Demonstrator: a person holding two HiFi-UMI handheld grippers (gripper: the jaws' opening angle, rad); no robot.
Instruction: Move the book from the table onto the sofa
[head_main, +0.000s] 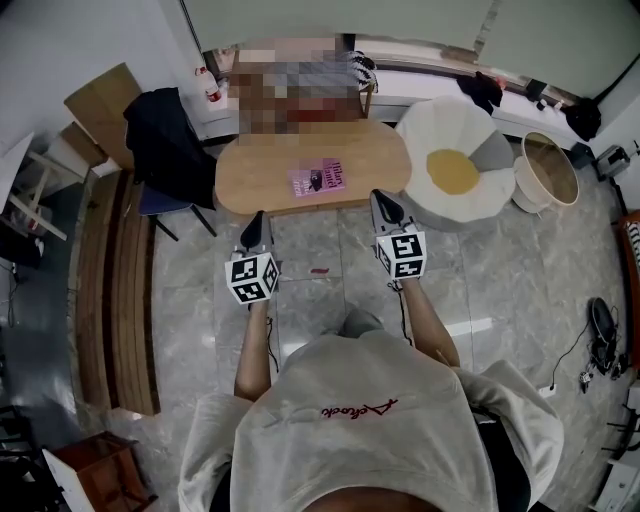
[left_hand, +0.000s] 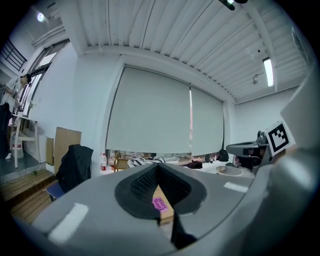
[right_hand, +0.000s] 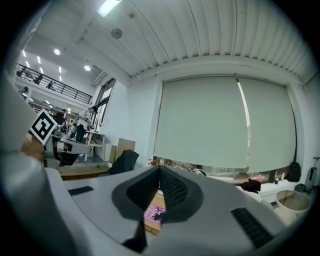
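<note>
Pink book (head_main: 318, 177) is being sighted near the counter's (head_main: 255, 172) front edge, lengthwise along it, midway ahead of left gripper (head_main: 258, 220) and right gripper (head_main: 383, 203), both closed, empty.

Light-wood table with rounded ends (head_main: 255, 175), standing on grey tiled floor (head_main: 320, 300). Thin pink paperback book (head_main: 317, 177) lies flat near front edge.

Even ceiling light, fisheye-warped edges
</note>
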